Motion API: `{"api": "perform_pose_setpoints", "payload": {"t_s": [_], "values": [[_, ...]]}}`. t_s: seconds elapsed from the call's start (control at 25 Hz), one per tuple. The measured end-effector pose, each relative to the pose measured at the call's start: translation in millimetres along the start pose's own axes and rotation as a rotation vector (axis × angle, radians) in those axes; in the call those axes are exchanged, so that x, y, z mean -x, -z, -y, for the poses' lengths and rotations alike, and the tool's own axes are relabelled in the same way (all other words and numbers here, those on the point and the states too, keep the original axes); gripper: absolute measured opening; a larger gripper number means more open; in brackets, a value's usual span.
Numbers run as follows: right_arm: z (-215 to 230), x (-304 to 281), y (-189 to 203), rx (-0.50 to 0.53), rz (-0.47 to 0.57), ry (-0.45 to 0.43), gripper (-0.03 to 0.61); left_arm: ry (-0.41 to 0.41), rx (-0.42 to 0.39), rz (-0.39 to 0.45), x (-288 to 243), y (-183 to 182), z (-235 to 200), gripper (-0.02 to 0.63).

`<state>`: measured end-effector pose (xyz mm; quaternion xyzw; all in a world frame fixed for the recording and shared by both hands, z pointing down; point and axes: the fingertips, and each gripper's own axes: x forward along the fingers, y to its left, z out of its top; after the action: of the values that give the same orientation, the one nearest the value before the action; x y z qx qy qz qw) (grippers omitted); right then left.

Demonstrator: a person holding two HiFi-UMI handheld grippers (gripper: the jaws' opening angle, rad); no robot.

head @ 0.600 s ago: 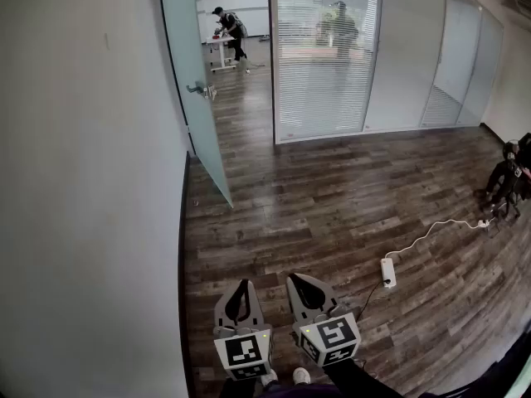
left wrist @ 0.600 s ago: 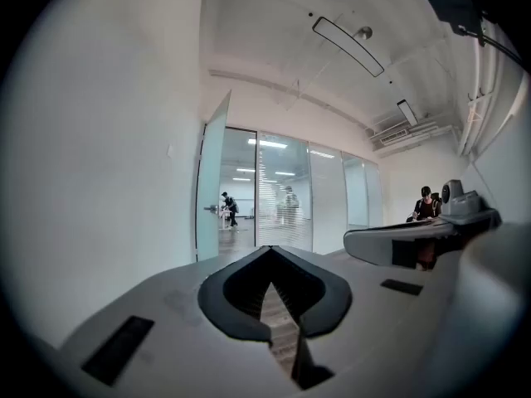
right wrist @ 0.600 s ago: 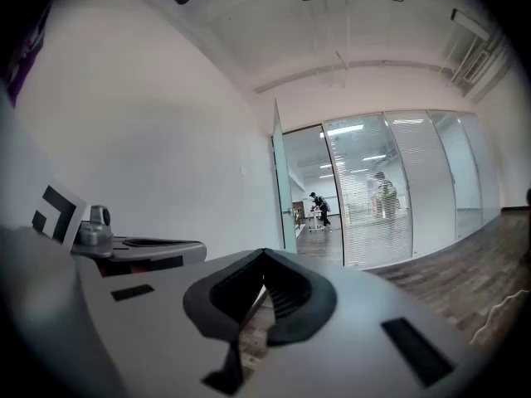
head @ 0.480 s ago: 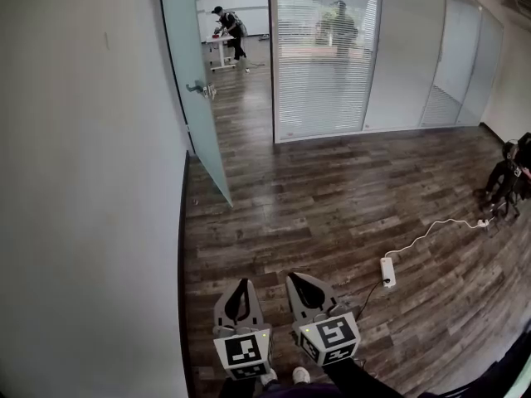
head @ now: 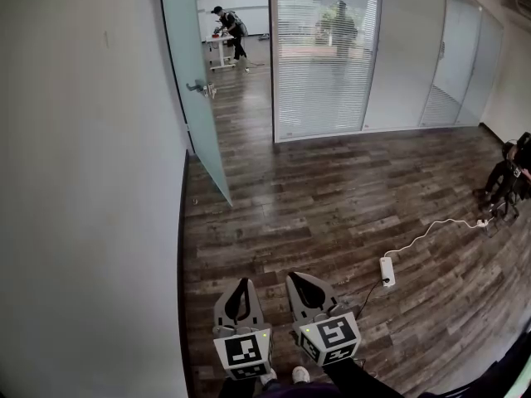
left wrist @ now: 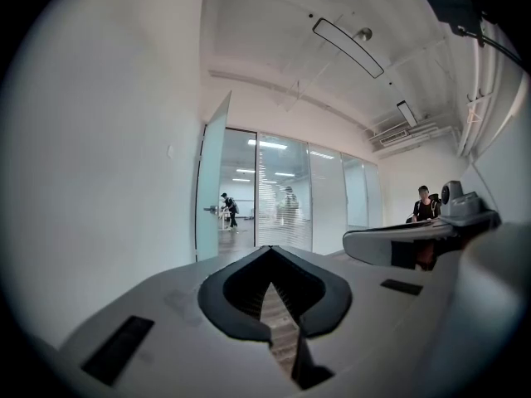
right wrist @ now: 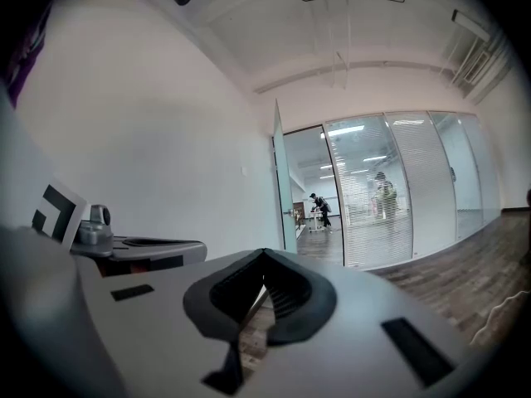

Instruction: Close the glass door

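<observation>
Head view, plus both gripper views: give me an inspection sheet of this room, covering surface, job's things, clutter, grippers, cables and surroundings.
Surface: dark wood-plank floor.
Job's things: door stands open, swung into the room; handle untouched.
Clutter: nothing seen.
Grippers: left gripper and right gripper both shut, empty, held low, far from the door.
Cables: white power strip on the floor; its white cord runs right.
Surroundings: white wall on the left; glass partition with blinds; person beyond the doorway; seated person at the right edge.

Two tools (head: 242, 285) (head: 297, 282), one door (head: 195, 81), perhaps three people (head: 229, 25) (head: 340, 28) (head: 508, 171).
</observation>
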<state>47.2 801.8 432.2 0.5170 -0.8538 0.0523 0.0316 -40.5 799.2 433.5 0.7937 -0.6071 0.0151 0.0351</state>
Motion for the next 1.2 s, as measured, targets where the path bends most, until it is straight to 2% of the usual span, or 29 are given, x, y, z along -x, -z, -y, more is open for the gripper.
{"api": "perform_pose_setpoints", "payload": {"t_s": [0.24,0.32,0.6,0.88,1.08,1.2], "values": [[-8,1,-3,0.004,0.015,-0.015,-0.008,-0.025,0.005,-0.011,6,6,-8,0.0],[-10,-1,-2,0.017,0.009,-0.015,-0.008,-0.039,-0.004,0.009,7,6,-13,0.0],[-14,-12,-3,0.016,-0.002,0.0,-0.008,-0.018,0.001,0.044,8,-6,-31,0.0],[-26,-28,-2,0.034,-0.004,0.005,-0.008,-0.02,0.017,0.003,4,1,-57,0.0],[-16,-46,2,0.034,-0.008,0.016,-0.008,-0.017,0.059,-0.009,-15,11,-66,0.0],[-2,-72,0,0.031,-0.006,0.013,-0.008,-0.033,0.041,-0.017,-40,14,-75,0.0]]}}
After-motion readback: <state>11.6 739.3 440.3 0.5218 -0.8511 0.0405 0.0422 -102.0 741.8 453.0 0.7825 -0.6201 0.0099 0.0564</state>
